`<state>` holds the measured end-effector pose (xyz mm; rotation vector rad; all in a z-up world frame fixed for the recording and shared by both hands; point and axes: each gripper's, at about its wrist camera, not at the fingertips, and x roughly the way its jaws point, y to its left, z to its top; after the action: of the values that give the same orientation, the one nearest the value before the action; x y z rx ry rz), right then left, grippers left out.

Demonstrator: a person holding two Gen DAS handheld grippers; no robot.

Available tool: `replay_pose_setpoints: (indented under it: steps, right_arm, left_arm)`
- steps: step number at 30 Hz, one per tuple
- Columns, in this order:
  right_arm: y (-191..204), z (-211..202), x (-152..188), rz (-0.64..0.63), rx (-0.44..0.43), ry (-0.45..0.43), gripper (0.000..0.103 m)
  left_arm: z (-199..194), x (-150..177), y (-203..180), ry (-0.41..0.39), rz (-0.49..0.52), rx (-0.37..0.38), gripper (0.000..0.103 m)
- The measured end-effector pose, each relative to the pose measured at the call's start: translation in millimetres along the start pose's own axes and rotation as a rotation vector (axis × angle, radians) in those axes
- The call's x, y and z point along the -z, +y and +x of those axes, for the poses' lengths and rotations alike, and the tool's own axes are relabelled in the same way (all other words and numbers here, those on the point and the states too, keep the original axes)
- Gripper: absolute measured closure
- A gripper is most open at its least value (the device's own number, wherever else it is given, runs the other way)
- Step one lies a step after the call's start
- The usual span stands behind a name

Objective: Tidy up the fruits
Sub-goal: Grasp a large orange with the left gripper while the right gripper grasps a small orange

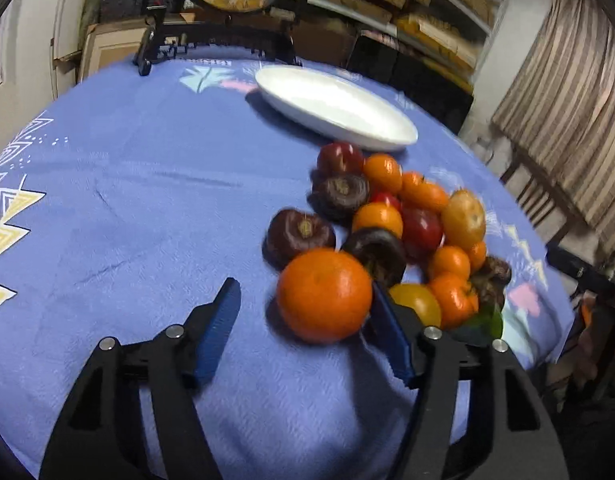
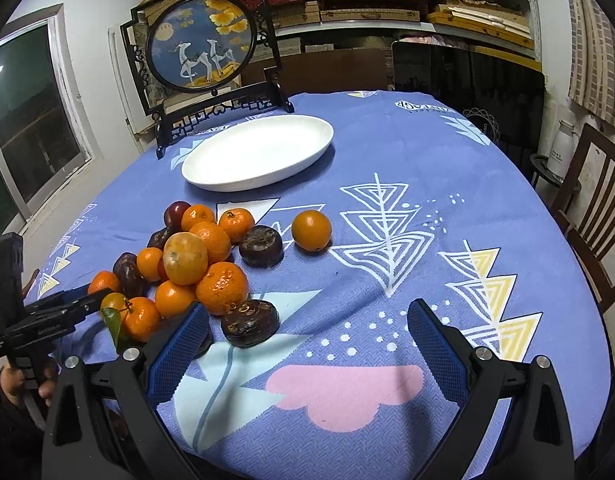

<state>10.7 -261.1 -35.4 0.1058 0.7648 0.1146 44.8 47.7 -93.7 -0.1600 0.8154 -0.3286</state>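
Observation:
A large orange (image 1: 325, 294) lies on the blue tablecloth between the fingers of my left gripper (image 1: 304, 296). The right pad (image 1: 387, 320) touches it and the left pad (image 1: 219, 320) stands apart from it, so the gripper is open. Behind it is a pile of fruit (image 1: 407, 220) with oranges, red fruits and dark brown ones. An empty white oval plate (image 1: 335, 108) sits beyond the pile. My right gripper (image 2: 307, 312) hangs open over bare cloth, beside the pile (image 2: 187, 264). A dark brown fruit (image 2: 249, 322) lies just ahead of its left finger. The plate (image 2: 259, 152) is at the back.
A single orange (image 2: 311, 230) and a dark fruit (image 2: 261, 246) lie apart from the pile. A round framed picture on a black stand (image 2: 201, 44) stands at the table's far edge. A wooden chair (image 2: 595, 216) and a white jug (image 2: 561, 148) are at the right.

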Motion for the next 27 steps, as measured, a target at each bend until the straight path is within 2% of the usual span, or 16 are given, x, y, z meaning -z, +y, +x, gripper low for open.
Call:
replay_pose_setpoints:
  steps: [1, 2, 6, 11, 12, 14, 16, 18, 22, 23, 24, 27]
  right_arm:
    - [0.2, 0.5, -0.2, -0.002, 0.000, 0.002, 0.003]
    - [0.8, 1.0, -0.5, -0.008, 0.001, 0.003, 0.003]
    - [2.3, 2.4, -10.6, -0.052, 0.017, -0.017, 0.003]
    - [4.6, 20.8, -41.4, -0.111, 0.053, -0.031, 0.005]
    - [5.8, 30.4, -47.3, -0.134, 0.078, -0.023, 0.010]
    - [3.9, 54.1, -56.7, -0.135, 0.091, 0.035, 0.037]
    - [-3.5, 81.9, -62.3, -0.073, 0.013, 0.142, 0.050]
    - [-4.1, 98.4, -63.2, -0.048, -0.034, 0.196, 0.050]
    - [1.4, 112.5, -63.5, -0.055, -0.009, 0.194, 0.049]
    - [0.8, 114.2, -63.6, -0.050, -0.005, 0.192, 0.055]
    - [-0.3, 115.8, -63.3, -0.042, -0.021, 0.201, 0.065]
    - [-1.7, 111.0, -59.7, -0.030, -0.049, 0.195, 0.067]
  left_arm:
    - [0.2, -0.1, -4.6, -0.003, 0.018, -0.019, 0.045]
    - [0.0, 0.4, -8.8, -0.001, 0.034, 0.006, 0.059]
    - [-13.3, -0.5, -17.5, -0.037, 0.064, 0.001, 0.060]
    - [-35.5, -2.0, -20.2, -0.083, 0.076, -0.003, 0.060]
    - [-38.4, -2.3, -20.5, -0.087, 0.078, -0.001, 0.059]
    - [-42.6, -1.6, -21.4, -0.090, 0.074, 0.001, 0.059]
    - [-42.5, 0.8, -17.7, -0.085, 0.066, -0.001, 0.059]
    - [-41.3, 1.3, -13.5, -0.080, 0.053, -0.002, 0.059]
    - [-40.0, 0.1, -10.1, -0.082, 0.048, -0.005, 0.059]
    - [-39.5, -0.3, -10.5, -0.081, 0.047, -0.005, 0.059]
    - [-38.7, -0.7, -9.9, -0.080, 0.046, -0.005, 0.059]
    - [-36.2, -3.8, -8.4, -0.079, 0.039, -0.004, 0.059]
